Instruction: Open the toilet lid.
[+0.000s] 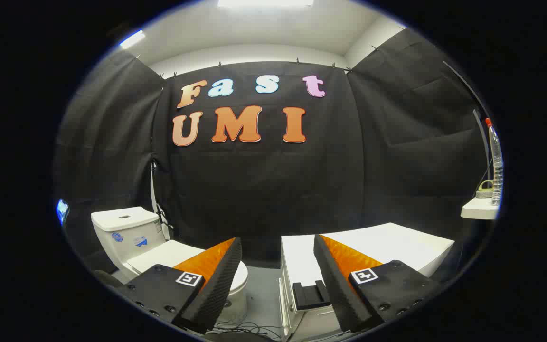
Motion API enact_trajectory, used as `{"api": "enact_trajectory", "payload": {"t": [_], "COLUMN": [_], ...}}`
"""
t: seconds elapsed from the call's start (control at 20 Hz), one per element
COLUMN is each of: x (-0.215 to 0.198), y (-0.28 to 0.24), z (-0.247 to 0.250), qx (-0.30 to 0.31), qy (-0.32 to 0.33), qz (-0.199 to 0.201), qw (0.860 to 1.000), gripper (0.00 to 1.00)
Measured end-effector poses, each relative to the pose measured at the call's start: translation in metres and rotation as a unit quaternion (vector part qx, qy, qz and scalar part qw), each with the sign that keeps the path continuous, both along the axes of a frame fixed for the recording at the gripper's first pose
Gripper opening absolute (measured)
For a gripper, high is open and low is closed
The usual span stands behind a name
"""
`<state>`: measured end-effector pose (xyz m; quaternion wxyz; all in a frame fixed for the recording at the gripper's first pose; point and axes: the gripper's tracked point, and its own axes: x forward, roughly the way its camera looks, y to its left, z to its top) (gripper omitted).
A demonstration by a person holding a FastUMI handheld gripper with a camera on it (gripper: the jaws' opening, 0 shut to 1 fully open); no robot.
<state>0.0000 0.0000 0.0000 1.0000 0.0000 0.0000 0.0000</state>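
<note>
The tool [278,251] is seen closest of all, with its two fingers spread wide apart. Nothing is held between them. A strip of grey floor [264,289] is seen in the gap, with some thin dark wires [240,327] lying on it.

Just past the left finger, a white, smooth, shiny toilet [131,237] is found, off to the left and lower down. Its flat white lid [171,251] is shut down on the bowl, and part of the lid is hidden behind the left finger. The boxy white tank [124,221] is seen standing behind the lid. The toilet is not touched yet, so the job is judged to be only at its start.

Past the right finger, a white boxy cabinet with a flat worktop [387,247] is seen, and a small black handle [311,294] is fixed to its front. Further off on the right, a small white shelf [480,209] is seen with a tall clear plastic bottle with a red cap [495,161] standing on it. Black cloth walls [254,190] are hung at the very back.

Some things could go wrong. The tool is pointed between the toilet and the cabinet, so the lid could be missed if the tool is not turned left and brought down. The lid looks smooth, so it could slip from the fingers and bang shut. The wires could be snagged if the tool is dropped too low.
</note>
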Motion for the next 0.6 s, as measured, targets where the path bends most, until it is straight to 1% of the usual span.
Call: {"api": "enact_trajectory", "payload": {"t": [0.6], "x": [-0.0006], "y": [0.0009], "z": [-0.0007], "qx": [0.0], "qy": [0.001], "qz": [0.001], "qw": [1.0], "gripper": [0.98]}}
